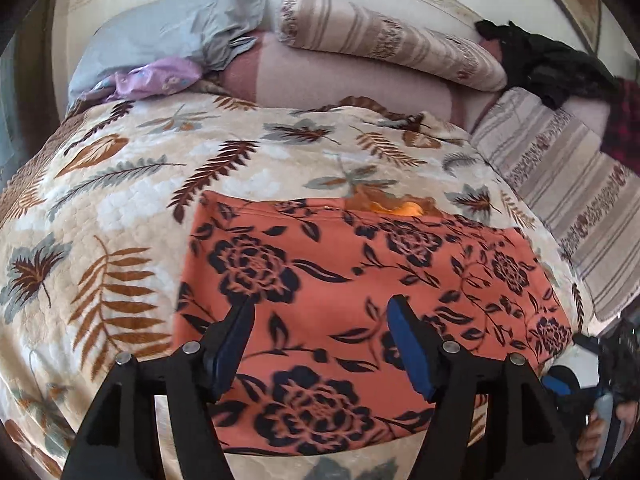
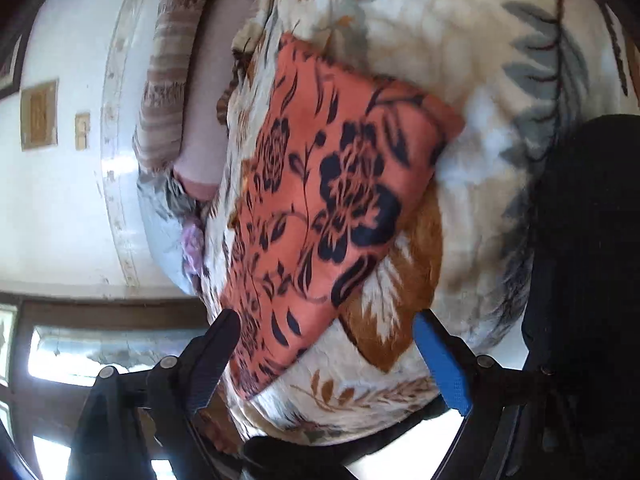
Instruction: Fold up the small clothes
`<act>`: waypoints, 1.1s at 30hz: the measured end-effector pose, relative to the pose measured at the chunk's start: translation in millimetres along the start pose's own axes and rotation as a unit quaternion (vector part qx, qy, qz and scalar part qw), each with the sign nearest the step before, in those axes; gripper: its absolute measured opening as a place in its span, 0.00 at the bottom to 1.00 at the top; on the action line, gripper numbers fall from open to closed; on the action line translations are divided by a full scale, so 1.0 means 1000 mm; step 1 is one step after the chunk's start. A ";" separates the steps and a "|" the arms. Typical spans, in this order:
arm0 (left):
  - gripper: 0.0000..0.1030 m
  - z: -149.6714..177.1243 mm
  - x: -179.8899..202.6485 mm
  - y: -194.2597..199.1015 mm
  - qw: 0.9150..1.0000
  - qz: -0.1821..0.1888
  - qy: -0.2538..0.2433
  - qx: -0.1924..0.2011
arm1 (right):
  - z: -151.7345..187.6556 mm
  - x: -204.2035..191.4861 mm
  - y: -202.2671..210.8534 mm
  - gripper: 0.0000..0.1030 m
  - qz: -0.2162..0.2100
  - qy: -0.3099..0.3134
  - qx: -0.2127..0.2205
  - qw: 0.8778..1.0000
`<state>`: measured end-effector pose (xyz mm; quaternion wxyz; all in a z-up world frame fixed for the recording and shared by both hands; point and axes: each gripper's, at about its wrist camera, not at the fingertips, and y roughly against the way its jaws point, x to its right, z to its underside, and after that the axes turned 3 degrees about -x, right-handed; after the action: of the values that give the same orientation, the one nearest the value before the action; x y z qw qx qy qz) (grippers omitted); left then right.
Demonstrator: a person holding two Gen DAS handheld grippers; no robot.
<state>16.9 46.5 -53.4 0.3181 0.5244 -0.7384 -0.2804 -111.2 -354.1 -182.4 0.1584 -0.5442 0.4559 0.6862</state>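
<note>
The orange cloth with black flower print (image 1: pixel 360 280) lies flat on the leaf-patterned cream blanket (image 1: pixel 120 200) for folding — left gripper (image 1: pixel 320 340) & right gripper (image 2: pixel 326 356) fingers both wide apart, holding nothing.

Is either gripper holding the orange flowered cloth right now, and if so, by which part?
Nothing is held. The left gripper and the right gripper are both open above the orange flowered cloth, which lies folded on the leaf-print blanket.

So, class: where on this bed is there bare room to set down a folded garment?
Free: leaf-print blanket left of the orange floral cloth, and the strip beyond it. Crowded: the headboard end, with grey pillow, striped bolster and black clothes.
</note>
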 end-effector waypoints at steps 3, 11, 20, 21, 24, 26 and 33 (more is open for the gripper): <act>0.68 0.008 0.029 -0.012 1.000 -0.001 -0.022 -0.014 | -0.025 0.003 -0.001 0.86 0.015 -0.008 0.038 0.999; 0.68 0.006 0.061 -0.023 1.000 -0.007 -0.010 -0.019 | -0.044 -0.015 0.006 0.26 0.031 0.020 0.058 0.998; 0.68 -0.002 0.073 -0.042 0.999 -0.031 0.018 -0.024 | -0.043 -0.033 -0.003 0.78 0.042 0.073 0.069 0.994; 0.68 0.000 0.074 -0.052 0.998 -0.042 0.013 -0.036 | -0.046 -0.033 -0.008 0.76 0.054 0.077 0.063 0.994; 0.66 0.008 0.076 -0.087 0.992 -0.075 -0.020 -0.097 | -0.052 -0.033 -0.027 0.19 0.107 0.090 0.035 0.990; 0.50 -0.001 0.077 -0.074 0.993 -0.056 -0.005 -0.100 | -0.050 -0.041 -0.024 0.18 0.125 0.115 0.041 0.985; 0.60 0.007 0.076 -0.097 0.995 -0.021 -0.028 -0.089 | -0.049 -0.071 -0.031 0.18 0.178 0.164 0.047 0.969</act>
<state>50.6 -53.8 -117.0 0.3364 0.5012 -0.7081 -0.3663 -33.8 -356.9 -133.2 -0.0181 -0.5515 0.5970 0.5823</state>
